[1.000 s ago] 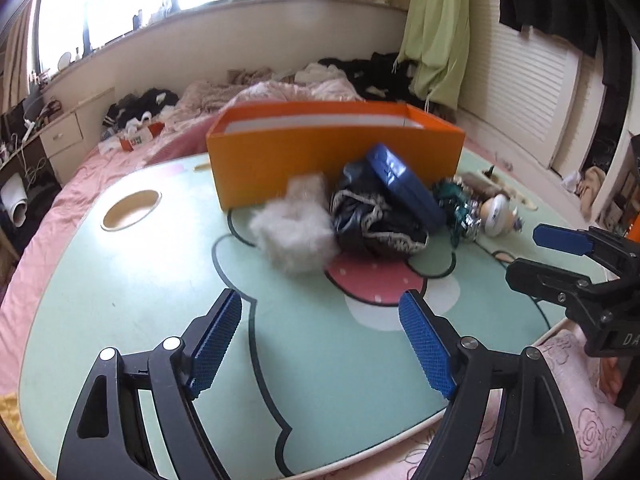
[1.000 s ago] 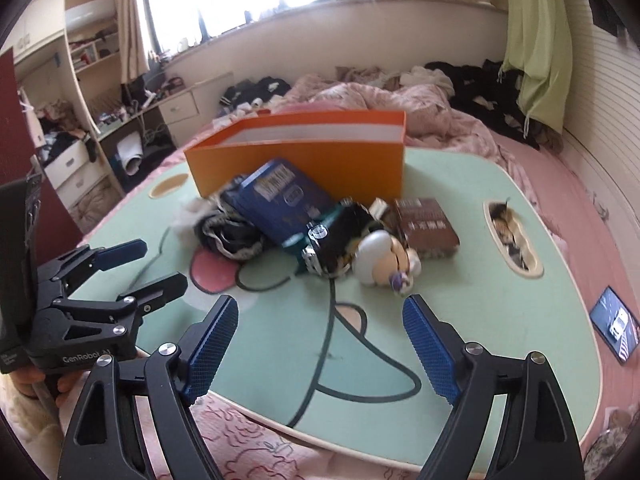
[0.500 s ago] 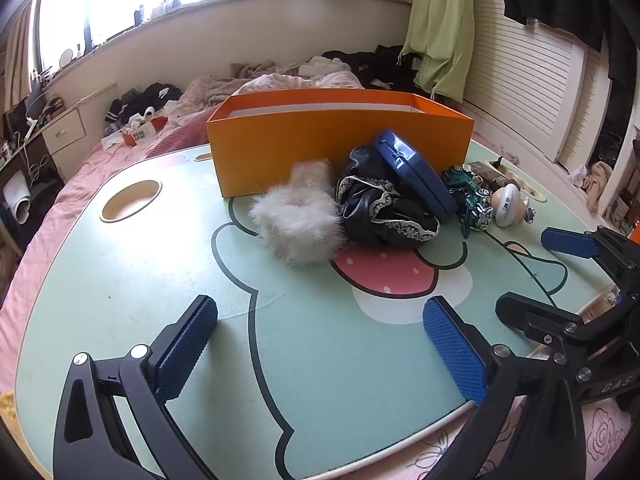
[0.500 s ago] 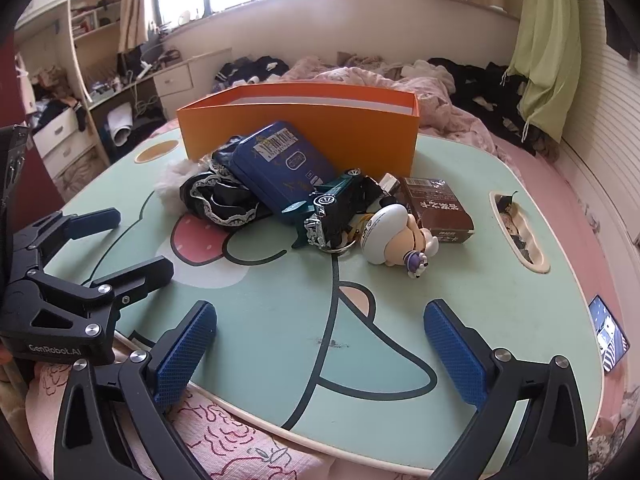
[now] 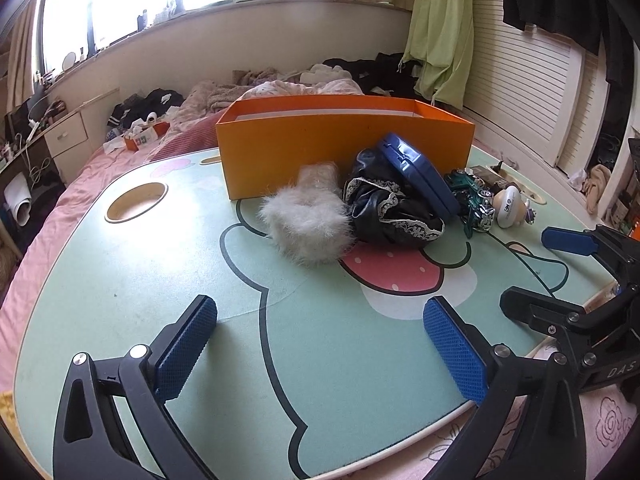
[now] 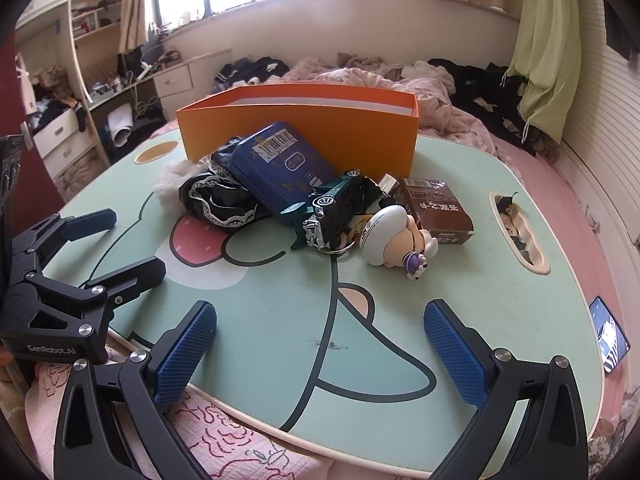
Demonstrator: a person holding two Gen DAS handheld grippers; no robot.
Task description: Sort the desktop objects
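An orange box [image 5: 344, 140] [image 6: 304, 132] stands at the far side of the mint cartoon table [image 5: 160, 264] [image 6: 480, 280]. In front of it lie a white fluffy piece [image 5: 308, 224], a black lace-trimmed cloth [image 5: 388, 212] [image 6: 216, 200], a blue tin [image 5: 418, 172] [image 6: 280, 164], a green toy car [image 5: 472, 196] [image 6: 332, 208], a white figurine [image 5: 508, 206] [image 6: 396, 236] and a brown packet [image 6: 436, 208]. My left gripper [image 5: 320, 344] stands open near the front edge, nothing between its fingers. My right gripper [image 6: 320, 344] is open too, short of the figurine.
The table rests on a pink bed with clothes piled behind the box. A round cup hole [image 5: 136, 202] sits at the table's left, a slot [image 6: 520, 232] at its right. A phone [image 6: 608, 334] lies on the bedding by the right edge. Drawers stand at far left.
Both grippers' jaws opened wider over the first half second, then held. The views settled slightly; the objects on the table did not move.
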